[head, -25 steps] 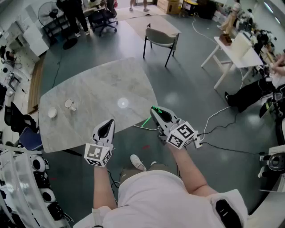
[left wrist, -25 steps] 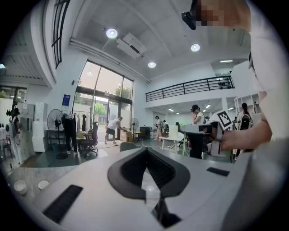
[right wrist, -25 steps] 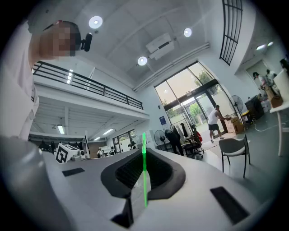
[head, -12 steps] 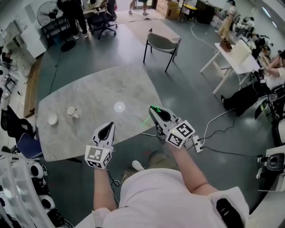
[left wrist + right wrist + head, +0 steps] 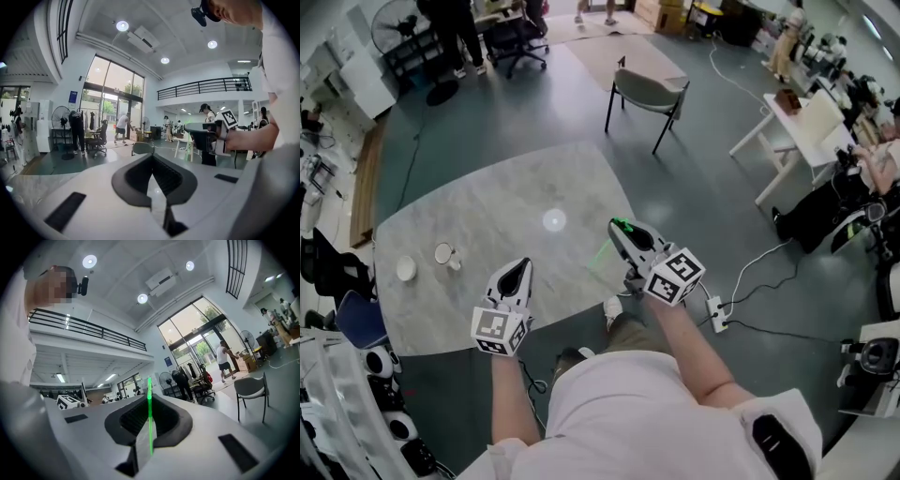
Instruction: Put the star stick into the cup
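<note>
A thin green star stick [image 5: 602, 251] is pinched in my right gripper [image 5: 619, 228], which is shut on it above the right edge of the grey marble table [image 5: 506, 202]. In the right gripper view the stick [image 5: 150, 418] stands upright between the closed jaws of the right gripper [image 5: 149, 401]; its star end is not visible. The white cup [image 5: 443, 253] stands on the table's left side. My left gripper [image 5: 518, 270] hovers over the table's near edge, shut and with nothing in it [image 5: 153, 161].
A small white dish [image 5: 406, 269] lies left of the cup. Beyond the table stands a grey chair [image 5: 645, 89]. A white side table [image 5: 802, 122] and floor cables [image 5: 750, 272] are at the right. People, a fan and office chairs are far back.
The view has shifted as the person stepped closer to the table. Both grippers now sit a little further in over the table's edge. The stick remains gripped.
</note>
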`<state>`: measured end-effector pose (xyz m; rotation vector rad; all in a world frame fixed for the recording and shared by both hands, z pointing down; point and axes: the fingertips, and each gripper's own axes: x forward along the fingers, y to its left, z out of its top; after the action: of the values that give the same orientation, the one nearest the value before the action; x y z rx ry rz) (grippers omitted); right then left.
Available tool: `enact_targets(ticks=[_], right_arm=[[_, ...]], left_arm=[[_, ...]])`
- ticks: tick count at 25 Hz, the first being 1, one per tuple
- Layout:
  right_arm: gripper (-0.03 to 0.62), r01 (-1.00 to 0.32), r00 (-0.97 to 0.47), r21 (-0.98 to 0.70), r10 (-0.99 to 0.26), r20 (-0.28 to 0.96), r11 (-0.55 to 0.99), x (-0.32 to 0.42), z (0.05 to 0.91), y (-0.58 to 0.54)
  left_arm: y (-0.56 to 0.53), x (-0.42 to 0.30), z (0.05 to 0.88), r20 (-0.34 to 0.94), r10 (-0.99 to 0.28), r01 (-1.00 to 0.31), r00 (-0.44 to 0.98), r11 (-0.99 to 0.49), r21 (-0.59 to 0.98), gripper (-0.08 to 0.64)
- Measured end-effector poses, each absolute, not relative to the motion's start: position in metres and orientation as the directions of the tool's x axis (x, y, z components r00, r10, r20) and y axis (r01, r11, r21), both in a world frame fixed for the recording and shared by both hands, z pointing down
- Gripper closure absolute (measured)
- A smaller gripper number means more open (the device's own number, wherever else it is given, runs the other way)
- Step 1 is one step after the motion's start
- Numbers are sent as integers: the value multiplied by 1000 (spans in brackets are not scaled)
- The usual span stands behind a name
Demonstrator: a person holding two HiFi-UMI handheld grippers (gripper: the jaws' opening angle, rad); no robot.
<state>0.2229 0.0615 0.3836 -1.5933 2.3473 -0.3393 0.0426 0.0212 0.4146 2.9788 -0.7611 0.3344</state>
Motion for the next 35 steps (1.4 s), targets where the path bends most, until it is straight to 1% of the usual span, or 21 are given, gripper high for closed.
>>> enact_targets(ticks=[9, 15, 26, 35], right_arm=[[570, -801, -463, -378, -881, -100, 464, 291, 387, -23], [571, -751, -529, -412, -843, -94, 517, 307, 399, -59], [571, -679, -625, -454, -779, -55, 577, 270, 421, -95], [569, -634, -675, -499, -738, -17, 591, 189, 439, -129]], left_arm=[[-43, 116, 410, 258, -548, -559, 795, -828, -36, 557], [-61, 132, 417, 292, -605, -622, 741, -782, -40, 557], [-67, 87, 436, 327, -695, -732, 641, -681, -12, 557], [-77, 6, 457, 352, -736, -792, 578, -610, 23, 557]])
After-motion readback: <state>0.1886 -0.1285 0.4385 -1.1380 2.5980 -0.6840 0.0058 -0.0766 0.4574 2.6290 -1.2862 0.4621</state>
